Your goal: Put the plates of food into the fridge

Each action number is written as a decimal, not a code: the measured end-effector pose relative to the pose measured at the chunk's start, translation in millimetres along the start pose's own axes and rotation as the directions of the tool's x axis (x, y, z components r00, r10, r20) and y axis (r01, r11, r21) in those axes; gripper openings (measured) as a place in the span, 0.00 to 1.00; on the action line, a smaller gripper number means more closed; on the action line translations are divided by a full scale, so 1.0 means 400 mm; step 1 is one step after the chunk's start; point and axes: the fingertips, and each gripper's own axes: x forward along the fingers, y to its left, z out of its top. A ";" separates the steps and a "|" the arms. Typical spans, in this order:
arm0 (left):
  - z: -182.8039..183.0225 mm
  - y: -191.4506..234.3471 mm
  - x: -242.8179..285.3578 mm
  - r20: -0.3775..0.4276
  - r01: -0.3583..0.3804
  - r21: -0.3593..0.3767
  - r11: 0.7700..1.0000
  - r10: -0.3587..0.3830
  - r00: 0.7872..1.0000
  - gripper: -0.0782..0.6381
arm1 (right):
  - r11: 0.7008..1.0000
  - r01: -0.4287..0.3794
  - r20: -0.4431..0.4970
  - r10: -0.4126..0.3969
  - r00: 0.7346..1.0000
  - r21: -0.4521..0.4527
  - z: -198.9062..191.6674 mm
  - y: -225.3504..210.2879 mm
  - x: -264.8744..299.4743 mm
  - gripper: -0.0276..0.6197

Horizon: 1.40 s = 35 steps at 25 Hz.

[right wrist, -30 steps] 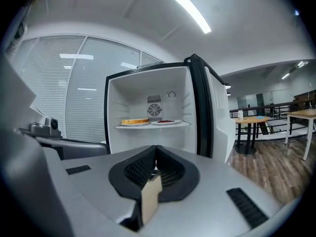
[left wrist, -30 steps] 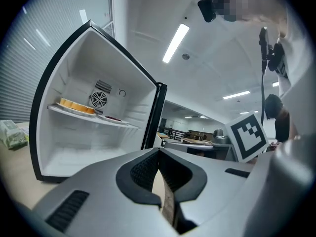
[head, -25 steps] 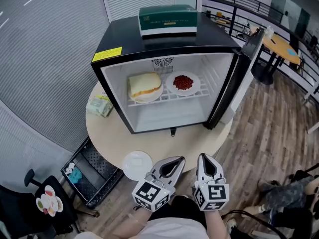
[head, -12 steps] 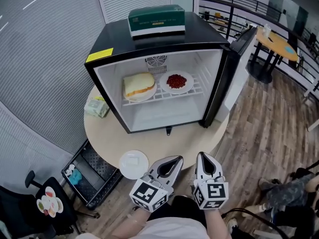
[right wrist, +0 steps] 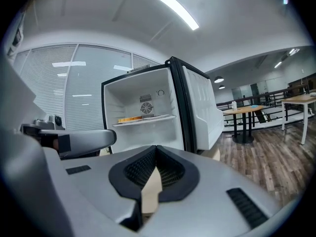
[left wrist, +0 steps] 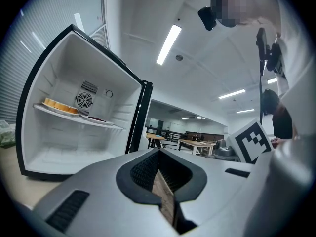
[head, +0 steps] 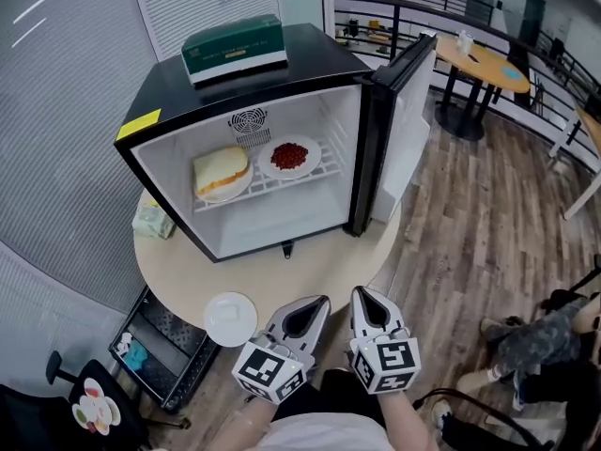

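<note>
The jaws of both grippers are sitting pressed together, with nothing between them. The left gripper (head: 317,303) and the right gripper (head: 364,295) are hanging side by side, close but apart, at the near edge of the round worktop (head: 319,261). Both are pointing roughly level toward the open fridge (head: 254,92), with their marker cubes turned up toward the person holding them.

The plates of food are lying well ahead of the jaws, inside the fridge on its wire shelf (head: 265,184). The sandwich plate (head: 223,175) is sitting at the left. The plate of red food (head: 290,157) is sitting just beside it at the right, below the fan grille.

The fridge door (head: 406,111) is standing swung out to the right. A green box (head: 235,47) is resting on the fridge's top. A small white round thing (head: 231,318), perhaps a lid or a saucer, is lying on the worktop just left of the left gripper.
</note>
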 end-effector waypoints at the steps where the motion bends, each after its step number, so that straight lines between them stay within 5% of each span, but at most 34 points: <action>1: -0.004 -0.005 0.004 -0.003 0.004 -0.003 1.000 -0.004 1.000 0.11 | 1.000 -0.001 -0.006 0.001 1.000 0.010 -0.005 -0.005 -0.003 0.05; 17: -0.065 0.006 -0.088 -0.054 -0.078 -0.025 0.997 0.077 0.996 0.12 | 0.992 0.006 -0.115 0.009 0.993 0.127 -0.118 0.020 -0.008 0.05; 35: -0.062 0.244 -0.407 -0.101 -0.165 -0.057 0.985 0.159 0.982 0.12 | 0.955 0.001 -0.182 0.056 0.982 0.297 -0.231 0.331 0.029 0.05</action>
